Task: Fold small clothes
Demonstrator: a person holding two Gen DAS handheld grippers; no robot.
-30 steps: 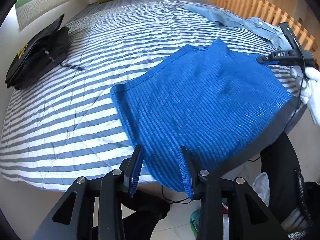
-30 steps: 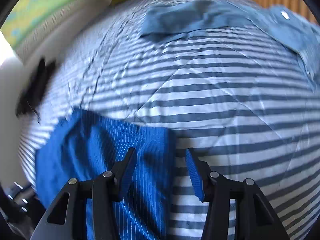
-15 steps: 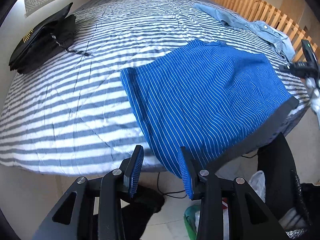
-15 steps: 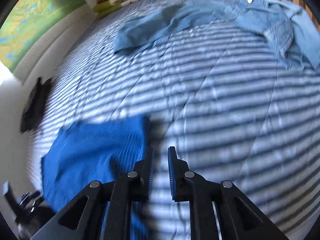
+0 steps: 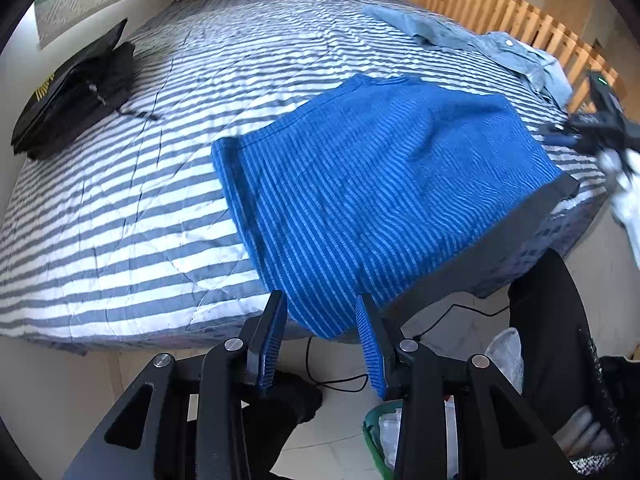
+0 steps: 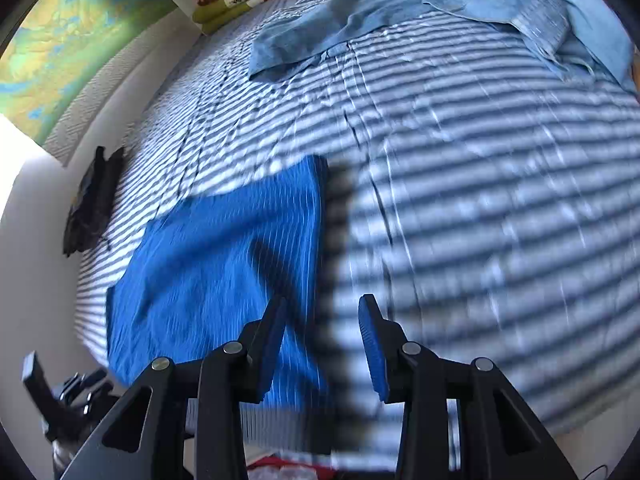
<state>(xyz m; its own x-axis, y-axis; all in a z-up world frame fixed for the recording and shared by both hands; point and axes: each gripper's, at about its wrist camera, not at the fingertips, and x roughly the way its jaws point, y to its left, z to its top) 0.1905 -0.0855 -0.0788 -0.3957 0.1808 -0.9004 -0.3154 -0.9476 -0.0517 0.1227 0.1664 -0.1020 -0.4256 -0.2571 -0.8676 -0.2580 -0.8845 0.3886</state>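
The striped bed [image 5: 120, 208] fills both views. The blue shorts [image 5: 380, 200] lie flat at centre, their waistband over the near edge. A denim shirt [image 5: 480, 40] sits upper right. The left claw [image 5: 320, 340] is spread, empty. The right claw [image 6: 324, 344] is opening, its pads clear of the cloth.

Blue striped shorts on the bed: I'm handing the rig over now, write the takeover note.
Left gripper: open, the near hem corner of the blue striped shorts sits between its jaws, not pinched.
Right gripper: jaws opening, nothing between them, at the shorts' right edge.
Shorts lie spread flat near the edge of the striped bed, dark waistband hanging over it.
Folded black garment on the bed's left side; denim shirt at the far right, unfolded.
Done: shorts laid out. Left: fold them, then the shirt.
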